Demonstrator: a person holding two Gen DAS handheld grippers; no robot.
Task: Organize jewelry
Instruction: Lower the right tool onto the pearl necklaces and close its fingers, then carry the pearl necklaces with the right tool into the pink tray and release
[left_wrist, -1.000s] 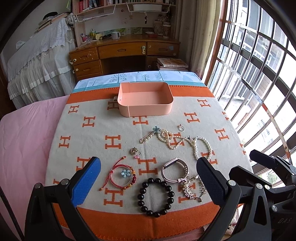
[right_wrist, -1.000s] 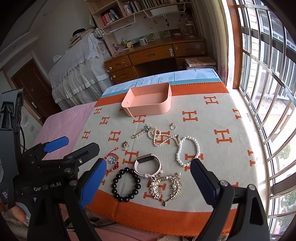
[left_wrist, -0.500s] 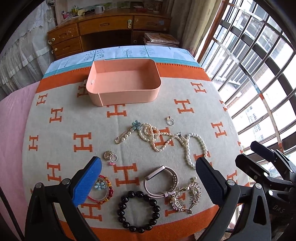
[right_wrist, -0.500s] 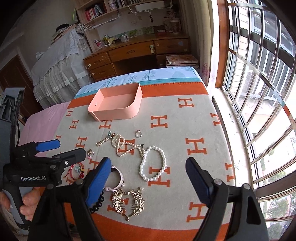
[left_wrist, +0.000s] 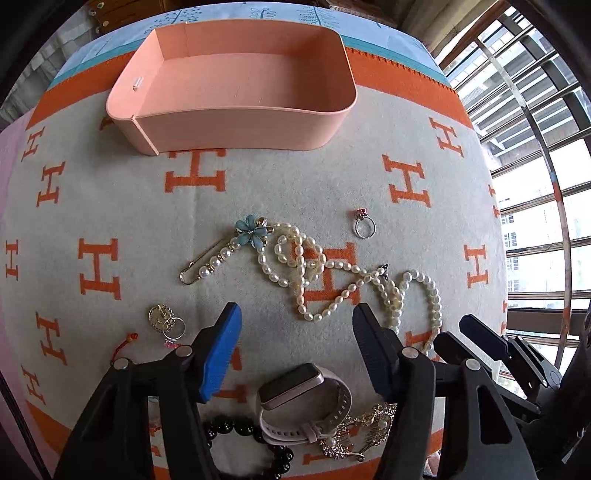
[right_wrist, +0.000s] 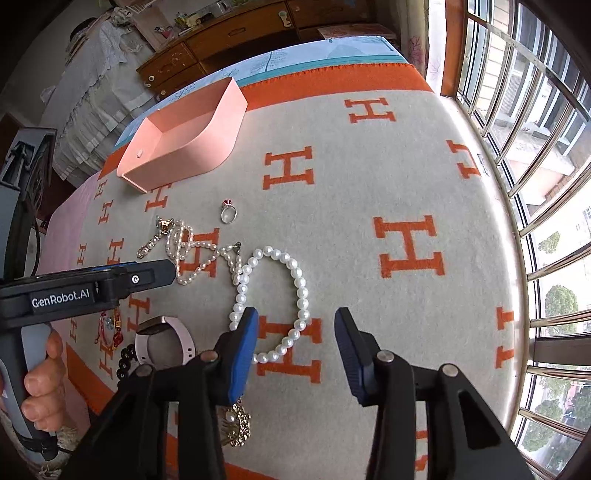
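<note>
Approach step: left gripper (left_wrist: 295, 350) and right gripper (right_wrist: 293, 349), jaws just narrowing with nothing gripped, hang over the pink watch (left_wrist: 306, 402) and pearl bracelet (right_wrist: 273, 299). Next: pinch each, carry to the empty pink box (left_wrist: 236, 122).

A wooden desk (right_wrist: 236, 40) stands behind the orange-patterned blanket (right_wrist: 369, 177), beside barred windows (right_wrist: 535, 147).
</note>
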